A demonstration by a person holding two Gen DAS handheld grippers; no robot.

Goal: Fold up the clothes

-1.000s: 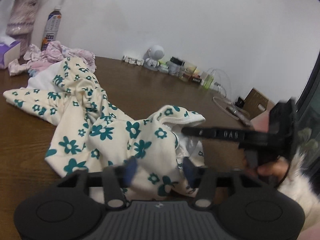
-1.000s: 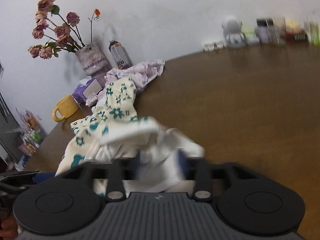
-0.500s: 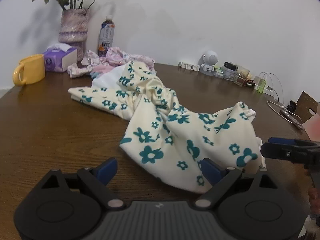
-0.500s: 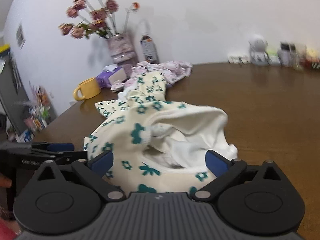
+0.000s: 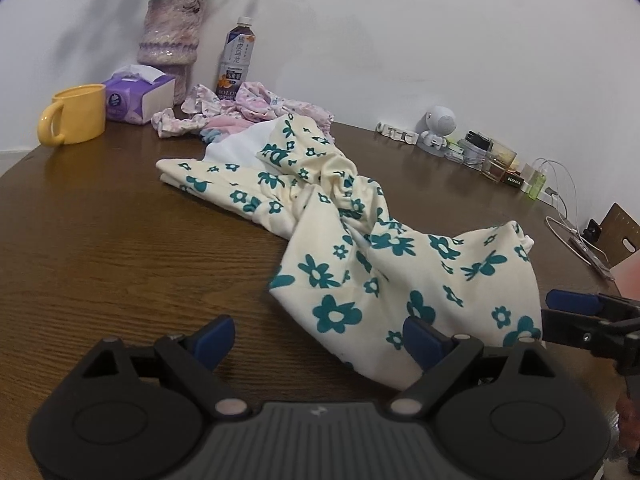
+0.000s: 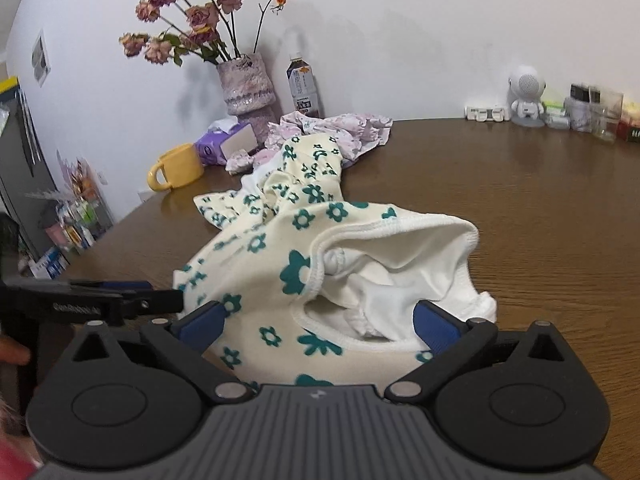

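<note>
Lying crumpled and twisted across the middle of the brown table (image 5: pixel 100 240), the cream floral garment (image 5: pixel 360 256) is not folded, and the left gripper (image 5: pixel 316 338) and right gripper (image 6: pixel 316 326), both wide open and holding nothing, hover at its near end, probably to grasp it.

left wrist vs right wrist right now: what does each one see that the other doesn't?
Left wrist only: a cardboard piece and white cable at the table's far right edge.

Right wrist only: the flower heads above the vase, cluttered shelving at left, and the floral garment's open white-lined hem.

Both: the garment crumpled on the wooden table, yellow mug, tissue box, bottle, pink clothes, white figurine. Left gripper and right gripper both have jaws open.
</note>
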